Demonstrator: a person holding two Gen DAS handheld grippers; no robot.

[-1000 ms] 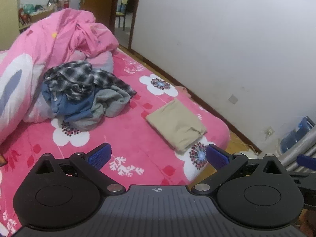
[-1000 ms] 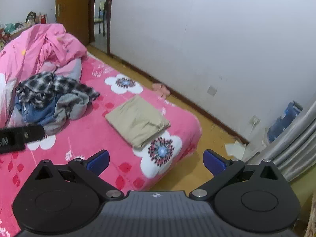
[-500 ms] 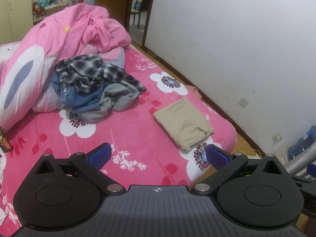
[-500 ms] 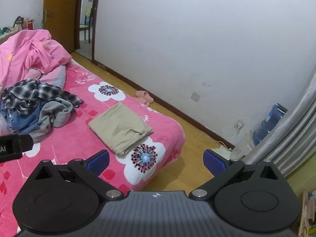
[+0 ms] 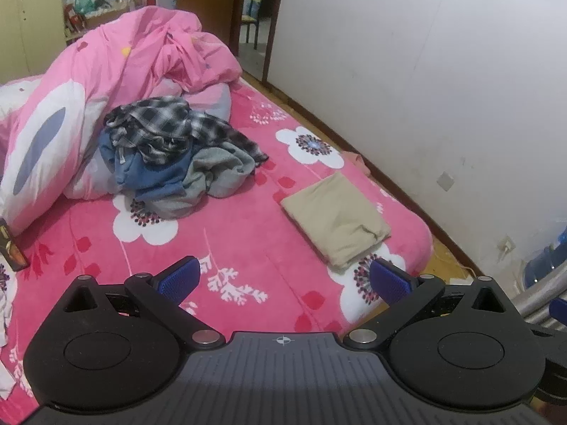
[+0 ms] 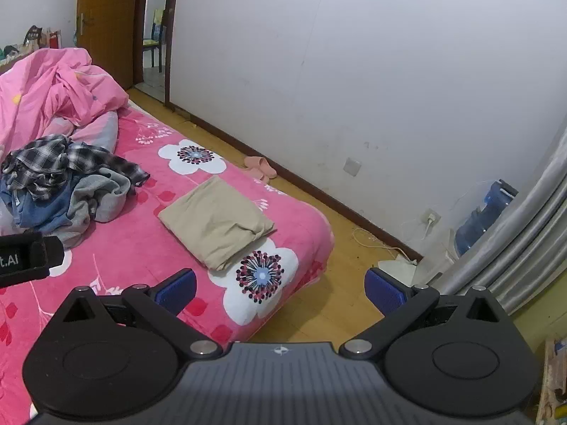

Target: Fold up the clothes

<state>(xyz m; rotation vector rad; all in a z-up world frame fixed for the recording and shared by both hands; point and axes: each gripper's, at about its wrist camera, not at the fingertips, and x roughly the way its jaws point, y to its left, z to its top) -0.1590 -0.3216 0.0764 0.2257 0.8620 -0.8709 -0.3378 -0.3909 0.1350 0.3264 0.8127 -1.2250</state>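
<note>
Left gripper (image 5: 283, 279): jaws spread wide, nothing between the blue pads (image 5: 179, 278). It hangs above the near part of the bed (image 5: 248, 248), clear of the fabric.

Right gripper (image 6: 280, 288): jaws likewise spread wide and empty, pads (image 6: 384, 290) apart. It hangs over the bed's near corner, with wooden floor (image 6: 319, 311) showing between the fingers. The left gripper's black body enters the right wrist view at the left edge.

Landmark: the bed, covered in a pink flowered sheet.

- Folded garment (image 5: 335, 217) (image 6: 216, 221): beige, lies flat on the bed near the corner closest to the wall (image 6: 354, 71), just beyond a white flower print. Neither gripper touches it.
- Clothes pile (image 5: 177, 156) (image 6: 60, 184): unfolded, toward the middle of the bed, well apart from the folded garment. A plaid shirt (image 5: 163, 127) lies on top, over a blue item (image 5: 156, 177) and a grey item (image 5: 219, 170).
- Quilt (image 5: 124, 81): pink, bunched at the far side of the bed, directly behind the pile and touching it.
- Slippers (image 6: 260, 168): pink, on the floor between bed and wall.
- Water jug (image 6: 485, 212): blue, on the floor beyond the bed corner, beside a grey curtain (image 6: 514, 248).
</note>
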